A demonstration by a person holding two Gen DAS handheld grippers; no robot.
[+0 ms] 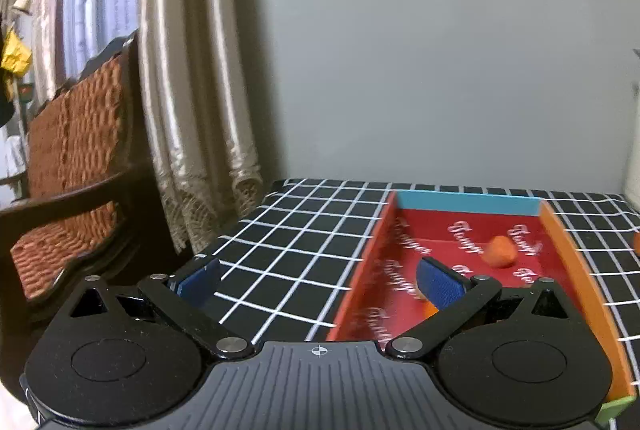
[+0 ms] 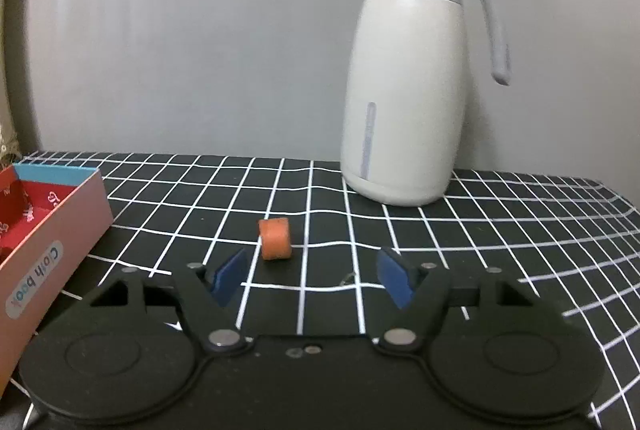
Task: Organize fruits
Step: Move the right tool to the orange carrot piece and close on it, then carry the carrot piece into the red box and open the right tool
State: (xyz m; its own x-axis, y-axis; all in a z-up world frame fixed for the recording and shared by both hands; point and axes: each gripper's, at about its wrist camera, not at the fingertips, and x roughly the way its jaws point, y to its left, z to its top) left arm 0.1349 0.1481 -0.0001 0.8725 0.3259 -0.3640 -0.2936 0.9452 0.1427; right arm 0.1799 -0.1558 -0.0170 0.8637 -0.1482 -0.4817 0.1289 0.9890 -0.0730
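A shallow red box (image 1: pixel 556 230) with a blue far wall and orange side lies on the checked cloth; it also shows at the left of the right wrist view (image 2: pixel 60 226). An orange fruit piece (image 1: pixel 500 251) lies inside it, and another orange bit (image 1: pixel 429 306) peeks out behind my left gripper's right finger. My left gripper (image 1: pixel 316 280) is open, its right finger over the box, its left finger over the cloth. A small orange cylinder piece (image 2: pixel 275 239) lies on the cloth just ahead of my open, empty right gripper (image 2: pixel 312 278), slightly left of its centre.
A tall cream jug (image 2: pixel 404 86) with a grey lid and handle stands at the back right by the wall. A wooden bench (image 1: pixel 72 166) and curtains (image 1: pixel 192 90) are left of the table. An orange bit (image 1: pixel 637 243) shows at the frame's right edge.
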